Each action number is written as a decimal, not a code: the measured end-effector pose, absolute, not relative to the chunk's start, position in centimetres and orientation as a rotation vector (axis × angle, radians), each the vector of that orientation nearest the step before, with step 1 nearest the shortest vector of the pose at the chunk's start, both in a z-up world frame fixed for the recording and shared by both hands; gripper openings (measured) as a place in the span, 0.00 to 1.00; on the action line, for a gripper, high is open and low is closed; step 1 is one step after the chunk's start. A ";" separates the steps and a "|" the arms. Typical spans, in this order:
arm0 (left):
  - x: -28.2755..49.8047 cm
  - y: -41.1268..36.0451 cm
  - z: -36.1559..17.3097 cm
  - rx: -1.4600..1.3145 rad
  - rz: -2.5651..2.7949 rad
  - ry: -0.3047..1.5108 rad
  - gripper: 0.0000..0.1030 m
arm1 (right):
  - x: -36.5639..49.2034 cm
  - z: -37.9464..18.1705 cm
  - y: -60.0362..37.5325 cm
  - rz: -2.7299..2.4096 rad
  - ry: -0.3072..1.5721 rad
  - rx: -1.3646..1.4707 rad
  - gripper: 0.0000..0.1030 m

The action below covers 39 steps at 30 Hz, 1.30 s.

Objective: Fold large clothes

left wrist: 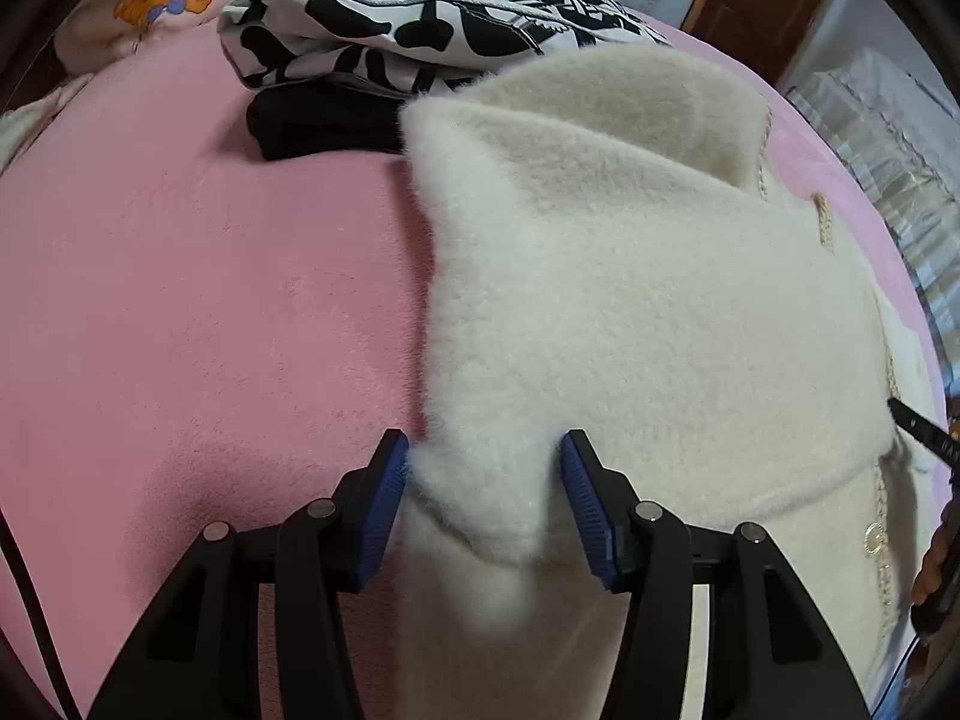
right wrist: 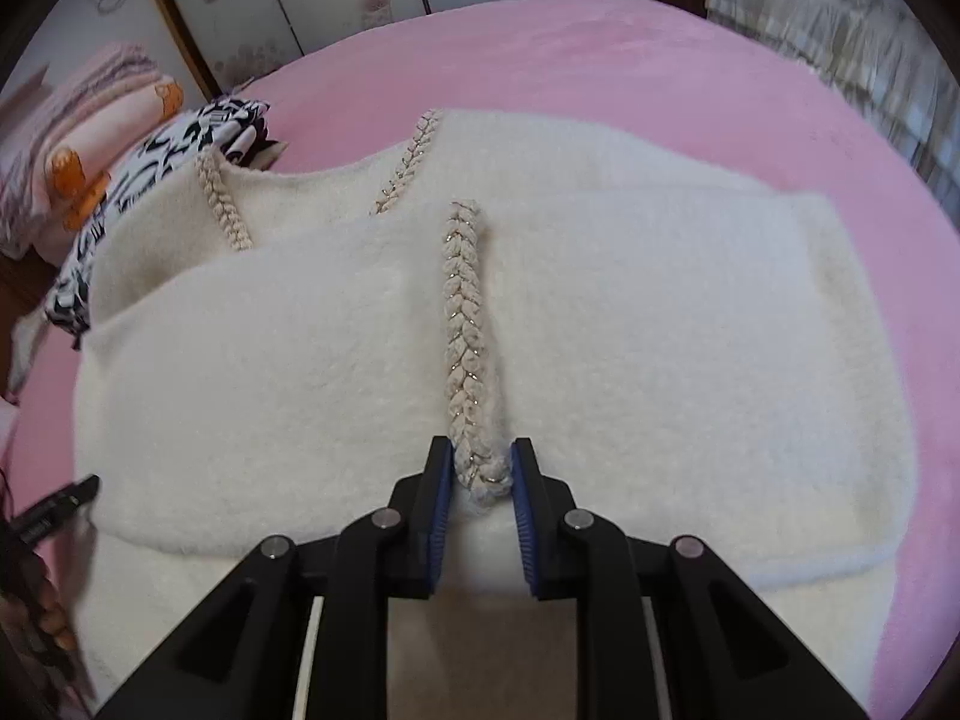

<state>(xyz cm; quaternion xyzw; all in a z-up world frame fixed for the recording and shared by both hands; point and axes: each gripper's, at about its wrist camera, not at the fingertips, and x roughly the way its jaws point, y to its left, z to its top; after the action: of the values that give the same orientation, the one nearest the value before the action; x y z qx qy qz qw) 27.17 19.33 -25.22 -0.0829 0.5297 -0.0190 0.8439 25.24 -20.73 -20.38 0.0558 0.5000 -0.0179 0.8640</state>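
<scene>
While the cream fleece coat [right wrist: 600,324] lies spread on the pink bed [right wrist: 690,78], filling the middle of both views, the right claw [right wrist: 482,486] sits narrowly parted around the near end of the braided trim [right wrist: 462,300], whose long line runs straight up the frame away from it, pads seemingly just touching. Over at the lower centre of its own view, the left claw [left wrist: 485,480] stands half open astride a folded corner of the coat's left edge, not visibly pinching.
</scene>
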 end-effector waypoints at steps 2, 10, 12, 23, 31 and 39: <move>26.6 19.1 -24.3 -0.157 -0.022 1.125 0.50 | 24.5 -19.5 -20.2 -0.055 1.048 0.075 0.25; 22.6 14.0 -19.7 -0.076 -0.069 1.050 0.65 | 19.1 -16.1 -17.2 0.069 0.992 0.091 0.34; 21.5 12.6 -19.4 -0.099 -0.104 1.044 0.65 | 18.6 -16.3 -15.3 0.101 1.001 0.082 0.34; 19.5 8.4 -24.6 -0.044 -0.087 1.133 0.65 | 17.5 -21.0 -16.8 0.018 1.088 0.145 0.48; 16.9 12.2 -24.4 0.013 -0.069 1.157 0.65 | 11.9 -21.1 -22.8 -0.095 1.109 0.031 0.48; 10.9 15.3 -25.2 0.077 -0.012 1.179 0.82 | 5.0 -21.0 -24.5 -0.129 1.091 -0.073 0.68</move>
<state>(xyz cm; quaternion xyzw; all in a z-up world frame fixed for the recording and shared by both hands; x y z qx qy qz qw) 10.92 15.35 -25.18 0.0362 0.5560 -0.0054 0.8304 4.98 -24.50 -20.96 -0.0349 0.5185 -0.0615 0.8521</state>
